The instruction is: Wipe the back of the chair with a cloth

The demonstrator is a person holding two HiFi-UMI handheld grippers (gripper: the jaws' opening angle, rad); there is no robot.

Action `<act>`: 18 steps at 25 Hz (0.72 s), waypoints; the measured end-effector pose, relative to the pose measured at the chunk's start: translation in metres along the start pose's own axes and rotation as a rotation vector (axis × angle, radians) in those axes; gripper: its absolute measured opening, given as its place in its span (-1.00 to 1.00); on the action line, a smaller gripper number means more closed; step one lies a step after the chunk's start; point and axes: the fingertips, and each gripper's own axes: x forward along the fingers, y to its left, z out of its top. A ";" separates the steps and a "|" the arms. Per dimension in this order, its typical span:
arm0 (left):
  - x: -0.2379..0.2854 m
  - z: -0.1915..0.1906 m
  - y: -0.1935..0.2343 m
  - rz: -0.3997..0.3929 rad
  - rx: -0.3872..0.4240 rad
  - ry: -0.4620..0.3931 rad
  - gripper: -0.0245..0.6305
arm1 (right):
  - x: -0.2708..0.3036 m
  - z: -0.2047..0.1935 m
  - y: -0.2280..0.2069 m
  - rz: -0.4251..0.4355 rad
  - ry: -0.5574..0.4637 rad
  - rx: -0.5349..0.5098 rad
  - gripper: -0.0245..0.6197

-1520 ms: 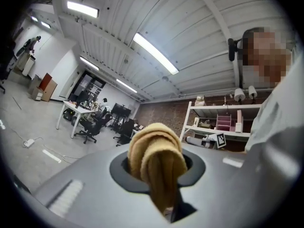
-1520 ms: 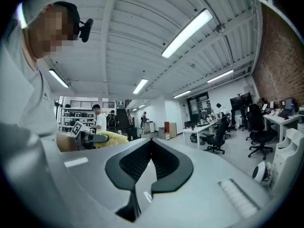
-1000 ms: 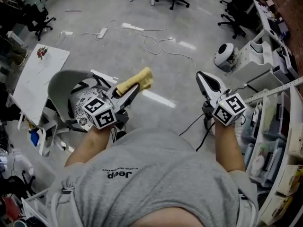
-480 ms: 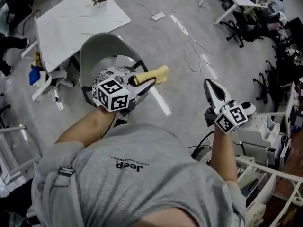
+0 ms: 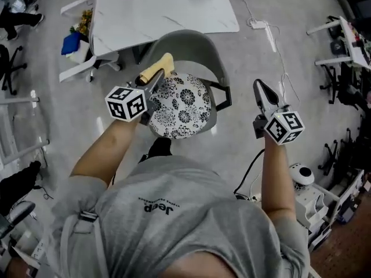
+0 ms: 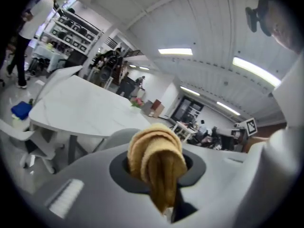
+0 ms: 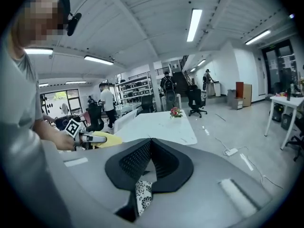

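Head view first: compared w/ a sec ago you've swung round to face the chair (image 5: 215, 62). It was off to your left before, now it's dead ahead below both grippers, w/ the white table (image 5: 168, 10) just behind it. So imo the approach is basically done and the wiping itself hasn't started. The left gripper (image 5: 154, 79) is clamped on the yellow cloth (image 5: 160, 66), and the cloth's free end pokes out past the tips, up over the left edge of the patterned seat (image 5: 182, 106), near the left side of the grey curved back. Can't tell from up here if it's touching the back yet; looks just short to me. The right gripper (image 5: 262, 91) is off to the right of the chair, fingers together, nothing in them. Left gripper view: the cloth fills the middle, bunched and folded, pinched tight btwn the fingers, w/ a bit of grey chair back showing just behind it and the table beyond. No contact I can see, so the next move prob needs you to lower and push the cloth onto the back. Right gripper view: fingers closed tip to tip and empty, a sliver of patterned seat showing below them, and your left gripper w/ the cloth visible off to the left.
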 end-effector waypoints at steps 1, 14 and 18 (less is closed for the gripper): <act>-0.001 0.002 0.025 0.054 -0.013 -0.008 -0.53 | 0.018 -0.002 -0.001 0.000 0.009 0.007 -0.91; 0.095 -0.026 0.130 0.263 0.070 0.017 -0.53 | 0.103 -0.052 -0.032 -0.028 0.131 0.075 -0.91; 0.129 -0.018 0.129 0.230 0.117 0.035 -0.53 | 0.099 -0.061 -0.051 -0.062 0.139 0.100 -0.91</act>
